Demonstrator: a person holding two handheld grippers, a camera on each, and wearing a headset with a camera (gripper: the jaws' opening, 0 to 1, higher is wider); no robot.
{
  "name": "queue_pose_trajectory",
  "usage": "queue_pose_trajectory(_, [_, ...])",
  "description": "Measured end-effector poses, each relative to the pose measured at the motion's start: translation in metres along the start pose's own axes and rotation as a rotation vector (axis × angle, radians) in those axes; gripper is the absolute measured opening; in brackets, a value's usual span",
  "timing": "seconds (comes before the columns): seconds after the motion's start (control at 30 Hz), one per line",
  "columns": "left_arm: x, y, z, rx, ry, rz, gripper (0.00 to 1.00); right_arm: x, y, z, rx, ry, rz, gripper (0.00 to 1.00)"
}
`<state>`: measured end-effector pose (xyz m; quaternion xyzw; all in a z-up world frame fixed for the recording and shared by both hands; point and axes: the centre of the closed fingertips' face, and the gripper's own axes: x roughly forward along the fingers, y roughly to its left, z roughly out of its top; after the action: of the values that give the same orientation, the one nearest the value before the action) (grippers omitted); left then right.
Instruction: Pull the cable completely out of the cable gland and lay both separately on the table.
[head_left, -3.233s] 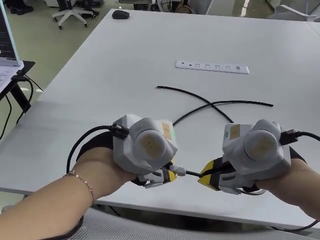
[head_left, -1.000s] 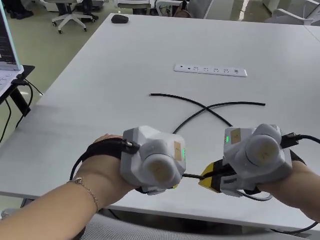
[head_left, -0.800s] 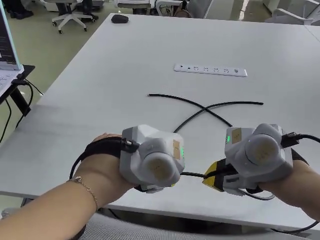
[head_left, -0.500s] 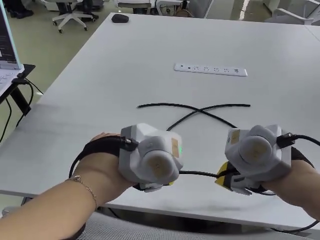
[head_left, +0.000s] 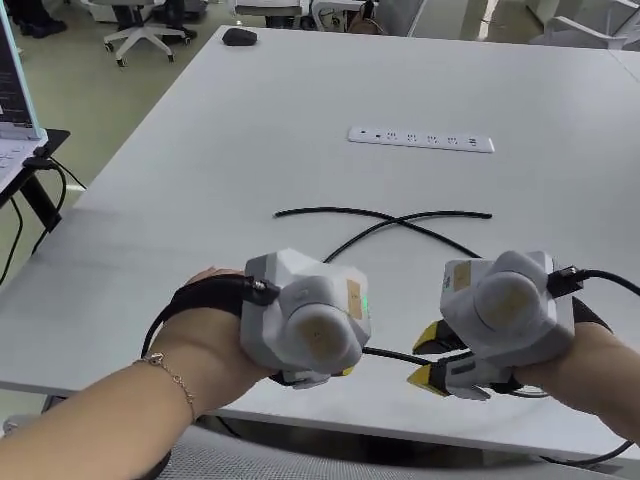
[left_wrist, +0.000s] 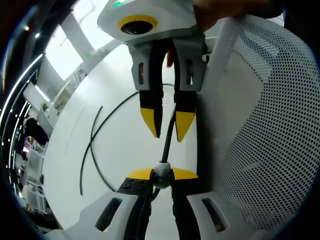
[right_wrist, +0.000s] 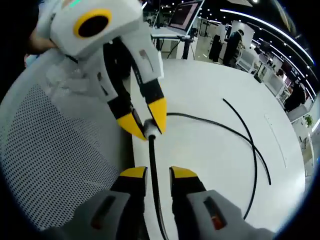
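Plainly, the left gripper (left_wrist: 161, 175) is pinching the grey cable gland (left_wrist: 161, 167) between its yellow tips, just above the near edge of the white table (head_left: 250, 130). The left gripper view is showing this squeeze close up, while in the head view the gripper's pale body is covering the gland.

The black cable (left_wrist: 169, 135) is sitting in the gland and running out of it toward the right gripper (right_wrist: 157, 172). That gripper's jaws are standing spread, with the cable passing between the yellow tips and a gap on each side. The right gripper view is showing this from behind its own jaws, and it is looking straight at the left gripper's tips pressed on the gland.

The head view is giving the wider table. Two black strands (head_left: 330, 212) are lying crossed beyond the grippers. A white power strip (head_left: 420, 140) is lying farther back, and a dark computer mouse (head_left: 240, 36) is sitting at the far edge.

Both gripper views are catching a white mesh chair back (left_wrist: 260, 130) just beside the table edge. The right gripper view is also catching an open laptop (right_wrist: 185, 14) in the distance.
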<state>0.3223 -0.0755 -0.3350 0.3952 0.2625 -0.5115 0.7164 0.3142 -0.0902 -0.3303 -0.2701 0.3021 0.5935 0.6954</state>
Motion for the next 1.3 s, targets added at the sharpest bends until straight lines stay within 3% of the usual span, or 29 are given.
queue_pose_trajectory(0.07, [0.001, -0.002, 0.0, 0.006, 0.0, -0.007, 0.15, -0.002, 0.004, 0.016, 0.013, -0.078, 0.018, 0.17])
queue_pose_trajectory(0.13, [0.002, -0.002, 0.0, 0.017, 0.001, -0.01, 0.15, -0.004, 0.005, 0.022, 0.019, -0.103, 0.028, 0.15])
queue_pose_trajectory(0.23, [0.004, -0.001, 0.001, 0.018, -0.006, -0.01, 0.15, -0.002, 0.005, 0.017, 0.016, -0.085, 0.028, 0.14])
queue_pose_trajectory(0.33, [0.004, -0.001, 0.003, 0.021, -0.015, -0.006, 0.15, 0.002, 0.006, 0.005, -0.012, -0.02, 0.022, 0.14])
queue_pose_trajectory(0.6, [0.005, 0.001, 0.003, 0.022, -0.021, -0.005, 0.15, 0.002, 0.006, 0.008, -0.006, -0.036, 0.027, 0.04])
queue_pose_trajectory(0.9, [0.007, 0.002, -0.001, 0.012, -0.005, -0.001, 0.15, 0.0, 0.003, 0.003, -0.007, -0.018, 0.011, 0.03])
queue_pose_trajectory(1.0, [0.005, 0.004, -0.001, 0.004, -0.006, 0.008, 0.15, 0.001, -0.001, -0.006, -0.012, 0.023, -0.004, 0.03])
queue_pose_trajectory(1.07, [0.003, 0.003, -0.001, -0.01, -0.007, 0.008, 0.14, -0.001, -0.007, -0.026, -0.028, 0.129, -0.038, 0.03])
queue_pose_trajectory(1.3, [-0.001, 0.002, -0.001, -0.008, 0.002, 0.007, 0.14, -0.001, -0.004, -0.022, -0.019, 0.1, -0.024, 0.03])
